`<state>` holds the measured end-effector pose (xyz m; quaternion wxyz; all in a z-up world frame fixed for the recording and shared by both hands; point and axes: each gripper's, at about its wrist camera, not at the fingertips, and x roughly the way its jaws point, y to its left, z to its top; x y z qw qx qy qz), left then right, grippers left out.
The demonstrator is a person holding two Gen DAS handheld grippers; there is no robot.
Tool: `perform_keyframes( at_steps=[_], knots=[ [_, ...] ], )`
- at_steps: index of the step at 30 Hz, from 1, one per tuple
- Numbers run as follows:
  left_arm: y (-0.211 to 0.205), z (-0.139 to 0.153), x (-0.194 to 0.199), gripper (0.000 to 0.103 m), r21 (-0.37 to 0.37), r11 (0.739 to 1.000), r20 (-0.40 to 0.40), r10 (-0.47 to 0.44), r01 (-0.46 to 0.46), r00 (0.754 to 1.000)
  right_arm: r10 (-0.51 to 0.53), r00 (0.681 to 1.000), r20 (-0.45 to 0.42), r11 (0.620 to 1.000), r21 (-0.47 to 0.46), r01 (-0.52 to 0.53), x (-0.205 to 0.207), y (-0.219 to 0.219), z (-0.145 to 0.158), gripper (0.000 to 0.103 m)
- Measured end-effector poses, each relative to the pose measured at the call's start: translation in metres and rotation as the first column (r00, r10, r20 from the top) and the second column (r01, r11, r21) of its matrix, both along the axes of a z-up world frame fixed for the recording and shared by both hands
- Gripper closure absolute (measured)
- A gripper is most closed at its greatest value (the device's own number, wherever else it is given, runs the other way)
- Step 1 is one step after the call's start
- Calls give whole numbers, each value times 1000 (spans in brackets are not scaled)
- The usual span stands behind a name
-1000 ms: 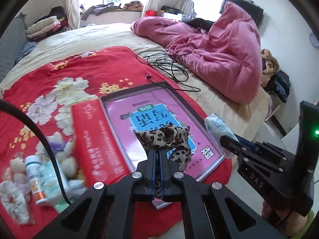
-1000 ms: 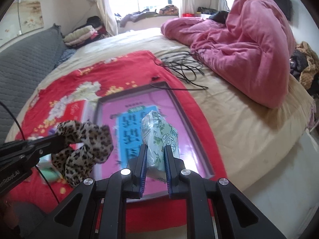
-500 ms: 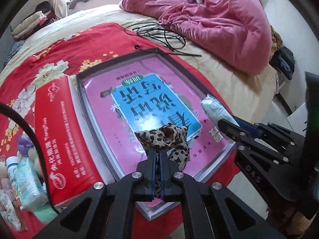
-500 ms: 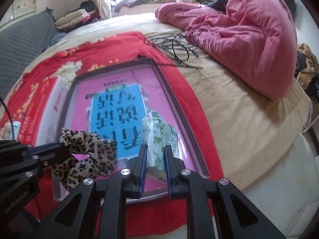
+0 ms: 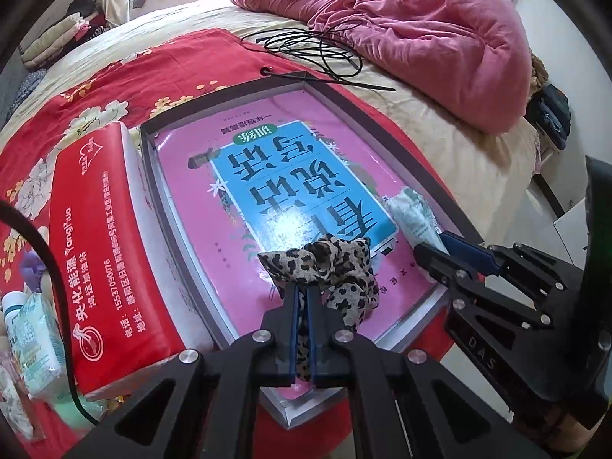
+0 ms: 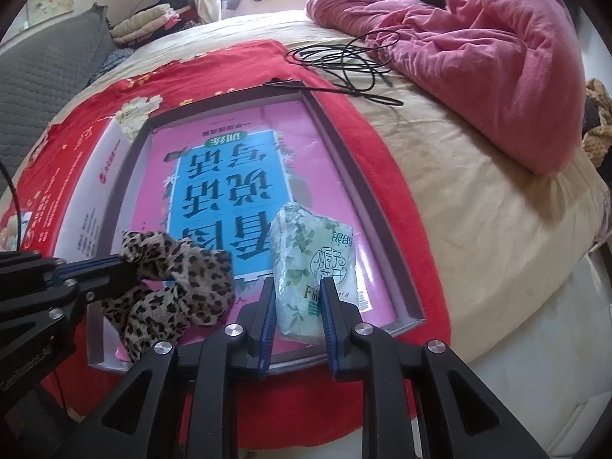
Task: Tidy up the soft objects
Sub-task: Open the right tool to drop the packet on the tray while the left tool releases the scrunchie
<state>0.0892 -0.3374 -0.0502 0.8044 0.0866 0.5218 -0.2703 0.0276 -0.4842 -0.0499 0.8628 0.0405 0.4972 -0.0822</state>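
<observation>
Bedroom daylight falls across a beige bed [image 6: 478,199] where a red flowered cloth [image 5: 160,65] carries a shallow dark-rimmed box [image 6: 367,187] with a pink and blue book [image 6: 229,176] lying flat inside it.

At the near end of the box, the leopard-print scrunchie [image 5: 336,267] hangs over the book, pinched tight in the left tool [image 5: 302,298], whose blue pads are pressed nearly together on the fabric. Just to the right of the scrunchie, the green-and-white tissue pack [image 6: 313,267] rests on the book near the box's right rim. The right tool [image 6: 296,294] straddles it: its jaws have just been opening, and the pads now stand on either side of the pack with a slight gap showing on the left side, so the pack sits between them rather than squeezed.

Against the box's left rim lies a long red carton [image 5: 103,252] with white lettering. Left of that carton, a small white bottle [image 5: 15,306] and a soft pale-green packet [image 5: 38,340] crowd the cloth's edge. Beyond the box's far end, a tangle of black cable [image 6: 344,61] lies on the bed, and past it a rumpled pink duvet [image 6: 497,57].
</observation>
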Motion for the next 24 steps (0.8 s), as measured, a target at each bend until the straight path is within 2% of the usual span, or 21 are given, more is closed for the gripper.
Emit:
perform_keyframes(
  at_steps=[3, 11, 14, 16, 17, 18, 22, 24],
  knots=[
    [0, -2, 0, 99, 2, 1000, -6, 3, -3, 1000, 9, 1000, -5, 1000, 9, -9, 0, 2, -1, 73],
    [3, -6, 0, 97, 2, 1000, -13, 8, -8, 1000, -6, 1000, -4, 1000, 24, 6, -5, 2, 2, 72],
    [4, -4, 1, 90, -10, 1000, -21, 9, -9, 1000, -12, 1000, 10, 1000, 20, 12, -9, 1, 9, 70],
    [4, -3, 1, 80, -17, 1000, -25, 9, -9, 1000, -24, 999, 23, 999, 22, 23, -12, -1, 15, 65],
    [5, -2, 0, 71, -21, 1000, -23, 10, -11, 1000, -28, 999, 29, 999, 23, 27, -13, -1, 17, 62],
    [6, 0, 0, 68, -25, 1000, -18, 10, -11, 1000, -35, 999, 37, 999, 21, 34, -14, -2, 21, 58],
    [10, 7, -5, 66, -47, 999, -11, 13, -13, 1000, -50, 997, 54, 999, 16, 49, -17, -2, 30, 53],
    [13, 12, -8, 60, -59, 998, -7, 12, -13, 1000, -56, 997, 58, 998, 8, 56, -19, -1, 34, 50]
  ],
)
